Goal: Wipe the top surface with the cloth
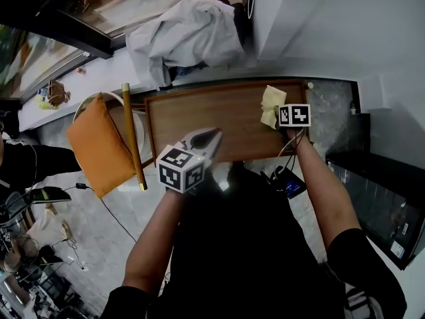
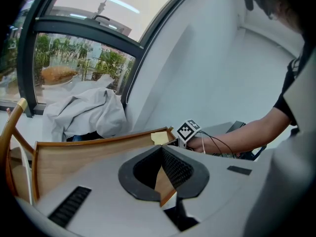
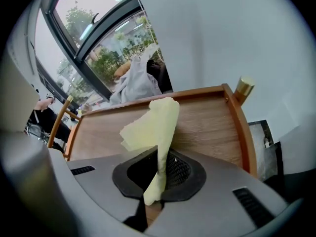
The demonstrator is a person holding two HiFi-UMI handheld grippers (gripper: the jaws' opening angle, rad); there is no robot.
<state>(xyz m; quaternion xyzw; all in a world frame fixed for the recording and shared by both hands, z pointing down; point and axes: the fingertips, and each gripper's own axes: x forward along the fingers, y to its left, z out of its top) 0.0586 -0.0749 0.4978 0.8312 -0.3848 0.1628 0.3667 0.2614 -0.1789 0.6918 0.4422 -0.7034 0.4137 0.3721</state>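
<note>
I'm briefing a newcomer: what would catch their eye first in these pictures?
A yellow cloth pinched in the right gripper, over the far right corner of the wooden top. The left gripper, shut and empty, hovers at the near edge; a bright orange cushion sits left.

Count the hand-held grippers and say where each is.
2. The left hand-held gripper is shut and empty over the near edge of the wooden top. The right hand-held gripper, at its right end, is shut on the yellow cloth.

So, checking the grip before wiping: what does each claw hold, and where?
Right claw pinches the yellow cloth by its lower end; the rest stands free above. Left claw is shut on nothing.
</note>
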